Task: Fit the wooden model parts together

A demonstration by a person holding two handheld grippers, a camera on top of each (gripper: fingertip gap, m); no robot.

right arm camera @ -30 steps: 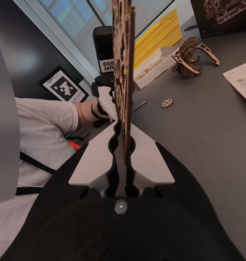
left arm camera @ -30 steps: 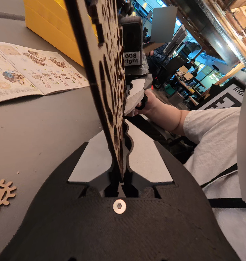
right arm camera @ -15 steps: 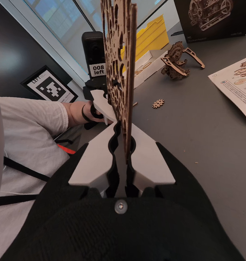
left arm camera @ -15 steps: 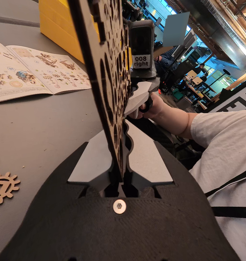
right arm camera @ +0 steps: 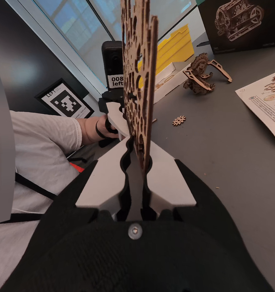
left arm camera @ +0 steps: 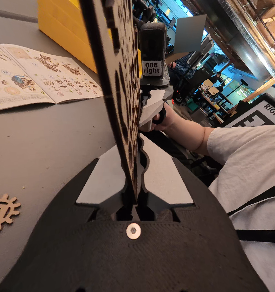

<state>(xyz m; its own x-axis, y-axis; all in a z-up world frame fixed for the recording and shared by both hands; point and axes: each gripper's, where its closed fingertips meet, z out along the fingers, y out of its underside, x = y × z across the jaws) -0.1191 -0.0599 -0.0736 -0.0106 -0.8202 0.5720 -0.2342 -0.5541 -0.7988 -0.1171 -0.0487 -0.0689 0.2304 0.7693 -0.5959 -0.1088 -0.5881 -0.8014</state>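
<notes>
Lighting: bright, even daylight from the windows (right arm camera: pixel 80 23) behind the wooden sheet (right arm camera: pixel 138 88); soft shadows on the grey table (right arm camera: pixel 212 158). Sheet face in left wrist view backlit, dark. Quality: sharp centre; strong wide-angle bending at edges; near corners blurred.

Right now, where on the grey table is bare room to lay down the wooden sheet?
Bare grey table lies between the loose gear and the open booklet. It is crowded farther back, around the half-built model, white tray and yellow bin.
</notes>
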